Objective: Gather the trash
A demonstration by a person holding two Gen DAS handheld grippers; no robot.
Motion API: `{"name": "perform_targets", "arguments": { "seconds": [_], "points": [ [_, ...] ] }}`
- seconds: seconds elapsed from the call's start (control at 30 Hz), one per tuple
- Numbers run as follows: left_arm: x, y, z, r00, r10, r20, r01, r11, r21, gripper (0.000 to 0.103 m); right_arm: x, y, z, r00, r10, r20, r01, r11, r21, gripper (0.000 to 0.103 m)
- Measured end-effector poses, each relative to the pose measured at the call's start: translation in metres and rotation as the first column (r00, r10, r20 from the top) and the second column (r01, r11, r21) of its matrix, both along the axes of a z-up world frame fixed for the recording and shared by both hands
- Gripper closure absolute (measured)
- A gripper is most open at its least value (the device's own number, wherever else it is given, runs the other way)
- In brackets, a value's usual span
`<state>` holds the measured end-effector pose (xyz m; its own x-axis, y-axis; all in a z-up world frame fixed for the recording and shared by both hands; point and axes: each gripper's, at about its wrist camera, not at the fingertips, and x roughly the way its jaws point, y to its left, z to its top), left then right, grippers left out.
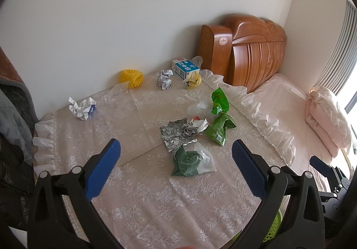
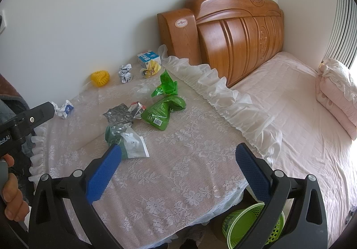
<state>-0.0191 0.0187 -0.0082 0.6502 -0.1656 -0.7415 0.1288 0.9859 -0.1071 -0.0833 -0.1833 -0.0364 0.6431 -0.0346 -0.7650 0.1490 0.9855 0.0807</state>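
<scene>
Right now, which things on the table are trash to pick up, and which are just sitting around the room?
For the job:
dark green wrapper
foil wrapper
two green bags
crumpled papers
milk carton
yellow net
green basket, probably the bin

Just there:
wooden headboard
folded quilt
bed

A home bedroom is shown. To the right of the tool, a bed (image 2: pixel 296 115) with a pink cover is set against a carved wooden headboard (image 2: pixel 241 32), folded bedding (image 2: pixel 337 90) stacked on it. Ahead, a lace tablecloth (image 2: pixel 169 171) is spread by a plain wall (image 2: pixel 100 15).
</scene>
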Motion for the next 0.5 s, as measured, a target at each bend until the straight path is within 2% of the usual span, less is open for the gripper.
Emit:
{"name": "perform_targets", "arguments": {
  "seconds": [0.5],
  "points": [
    [-0.012, -0.003, -0.001, 1.000, 0.011, 0.003, -0.011, 1.000, 0.012, 0.008, -0.008, -0.002, 0.001, 1.000, 0.011, 0.026, -0.011, 1.000, 0.024, 0.002]
  ]
}}
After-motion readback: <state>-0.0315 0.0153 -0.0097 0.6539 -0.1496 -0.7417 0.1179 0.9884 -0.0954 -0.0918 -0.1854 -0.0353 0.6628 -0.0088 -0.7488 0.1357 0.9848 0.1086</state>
